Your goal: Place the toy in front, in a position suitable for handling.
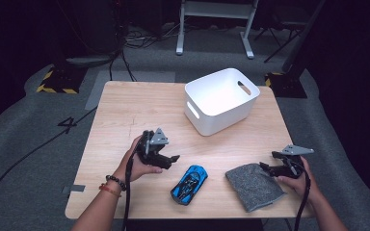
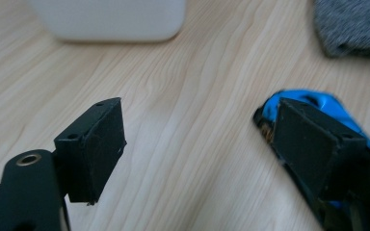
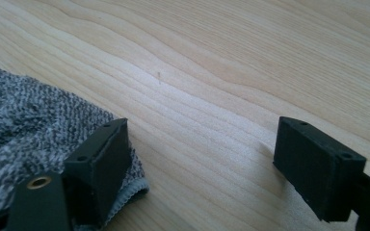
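The left gripper (image 1: 172, 158) hangs just over the table (image 1: 125, 115), left of the middle. Its jaws stand wide apart and hold nothing. In the left gripper view (image 2: 200, 139) bare wood shows between the jaws, and the toy car (image 2: 313, 106) peeks out from behind one jaw.

The toy car (image 1: 189, 185) is blue and black. It sits on the table near the front edge, just to the right of the left gripper. Nothing holds it.

Next comes the gray cloth (image 1: 254, 186). It lies flat on the table, right of the car and a little apart from it. It looks folded or bunched a bit.

The right gripper (image 1: 265, 167) is at the far right corner of the cloth. Its jaws are also apart. In the right gripper view (image 3: 202, 163) one jaw sits over the edge of the cloth (image 3: 33, 125) and the other jaw is over bare wood. It does not pinch the cloth yet.

The white bin (image 1: 221, 100) stands at the far side of the table, right of the middle. I can see nothing inside it.

So the work looks like it is only starting. The car and the cloth are both on the table, and both grippers are near them but hold nothing. I think all the picking up is left to do.
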The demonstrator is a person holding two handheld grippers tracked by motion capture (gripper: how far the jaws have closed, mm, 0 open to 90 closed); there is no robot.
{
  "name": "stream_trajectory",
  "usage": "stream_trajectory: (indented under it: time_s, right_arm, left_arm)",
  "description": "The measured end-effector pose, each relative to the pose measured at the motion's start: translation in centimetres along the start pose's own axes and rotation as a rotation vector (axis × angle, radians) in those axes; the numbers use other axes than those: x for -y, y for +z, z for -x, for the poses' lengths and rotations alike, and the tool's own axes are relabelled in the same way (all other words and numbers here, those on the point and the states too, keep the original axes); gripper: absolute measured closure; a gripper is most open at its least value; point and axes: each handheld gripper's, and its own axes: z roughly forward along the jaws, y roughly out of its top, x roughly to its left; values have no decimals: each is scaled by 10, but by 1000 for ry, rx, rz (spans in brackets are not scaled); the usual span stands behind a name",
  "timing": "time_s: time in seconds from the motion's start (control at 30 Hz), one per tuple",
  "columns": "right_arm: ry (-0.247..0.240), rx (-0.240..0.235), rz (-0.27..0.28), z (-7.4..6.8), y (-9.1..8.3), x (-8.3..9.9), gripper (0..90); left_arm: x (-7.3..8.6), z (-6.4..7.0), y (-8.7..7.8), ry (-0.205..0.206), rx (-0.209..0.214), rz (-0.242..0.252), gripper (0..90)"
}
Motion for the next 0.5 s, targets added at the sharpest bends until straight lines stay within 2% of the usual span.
stream_trajectory:
  time_s: [0.1,0.17,0.2,0.27,0.4,0.5]
  right_arm:
    - [0,-1,0,0,0,0,203]
    - [1,-1,0,0,0,0,204]
    - [0,-2,0,0,0,0,204]
    - [0,-2,0,0,0,0,205]
    - [0,-2,0,0,0,0,204]
    - [-1,-3,1,0,0,0,204]
  left_arm:
    - [-19,1,5,22,27,19,192]
    - [-32,2,9,45,15,18,192]
    - [-44,3,11,67,11,22,192]
    - [-50,3,12,74,18,21,192]
    - [-73,4,17,136,-13,16,237]
    - [-87,2,20,135,-3,52,260]
